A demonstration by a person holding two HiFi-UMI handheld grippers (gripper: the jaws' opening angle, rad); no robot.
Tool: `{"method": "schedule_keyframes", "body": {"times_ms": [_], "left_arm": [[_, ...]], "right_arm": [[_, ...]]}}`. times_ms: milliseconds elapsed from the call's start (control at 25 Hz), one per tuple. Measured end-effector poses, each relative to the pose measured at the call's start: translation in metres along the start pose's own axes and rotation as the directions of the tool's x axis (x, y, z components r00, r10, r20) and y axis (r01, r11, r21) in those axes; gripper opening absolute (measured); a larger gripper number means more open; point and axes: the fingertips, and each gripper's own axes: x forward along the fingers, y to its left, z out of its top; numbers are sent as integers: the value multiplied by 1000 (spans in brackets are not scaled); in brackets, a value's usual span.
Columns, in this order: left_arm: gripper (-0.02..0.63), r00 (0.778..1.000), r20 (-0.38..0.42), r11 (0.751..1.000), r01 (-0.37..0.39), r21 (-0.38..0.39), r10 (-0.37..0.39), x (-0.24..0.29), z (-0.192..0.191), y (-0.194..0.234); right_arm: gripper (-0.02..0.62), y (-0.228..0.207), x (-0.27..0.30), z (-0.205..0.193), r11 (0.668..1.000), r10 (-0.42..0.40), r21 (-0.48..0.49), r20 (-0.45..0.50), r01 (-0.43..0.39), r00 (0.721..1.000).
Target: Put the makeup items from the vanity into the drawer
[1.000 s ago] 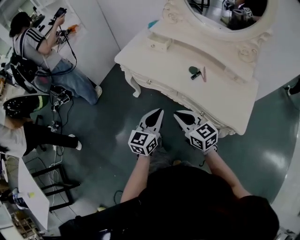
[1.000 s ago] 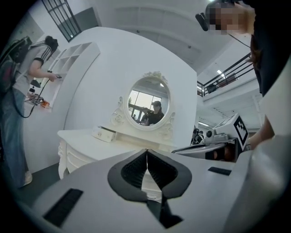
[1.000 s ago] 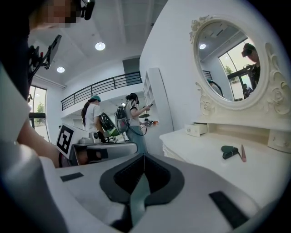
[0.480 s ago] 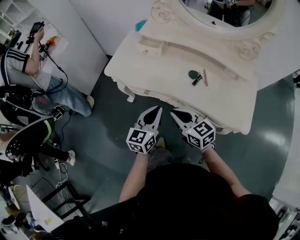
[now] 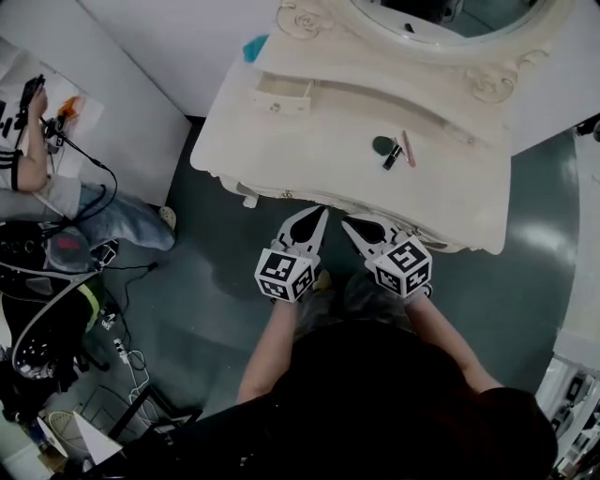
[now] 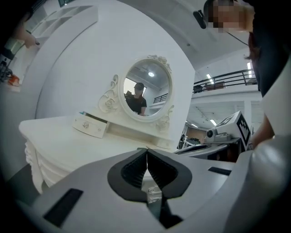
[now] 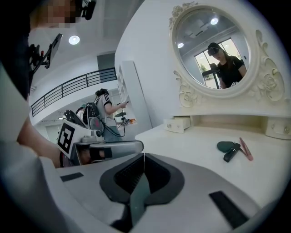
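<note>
A cream vanity (image 5: 319, 141) (oval mirror (image 5: 450, 14) behind) stands on dark floor (image 5: 216, 258).

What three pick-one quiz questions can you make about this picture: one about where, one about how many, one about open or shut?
1. Where is the makeup?
A. on the floor
B. on the white table, near the mirror
C. in a claw

2. How many makeup things are there?
A. one
B. three
C. six

3. How are the left claw and right claw?
A. both wide open
B. one holds a stick
C. both shut, empty

Answers:
1. B: the things lie on the tabletop.
2. B: there is a green case, a black tube and a pink stick.
3. C: each claw's tips meet with nothing between.
</note>
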Motion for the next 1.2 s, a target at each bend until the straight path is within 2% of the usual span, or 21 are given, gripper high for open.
{"method": "schedule_keyframes", "body": {"times_ms": [320,560,840,1040,1200], "left_arm": [[11,998,-28,998,60,-2,-60,29,-1,-1],[12,994,-74,997,83,10,-82,57,-3,9],[12,986,-105,991,132,1,-131,98,13,23],[12,977,-131,986,167,-6,-166,127,21,31],[12,976,-137,985,173,-4,-172,147,29,39]], "right_arm": [[23,-39,2,5,995,-95,-13,-18,94,995],[23,-65,20,16,996,-88,-23,-35,87,996],[23,-105,39,29,993,-103,-75,-92,96,990],[25,-143,48,25,987,-151,-83,-157,139,976],[25,-173,52,19,973,-216,-137,-224,189,950]]}}
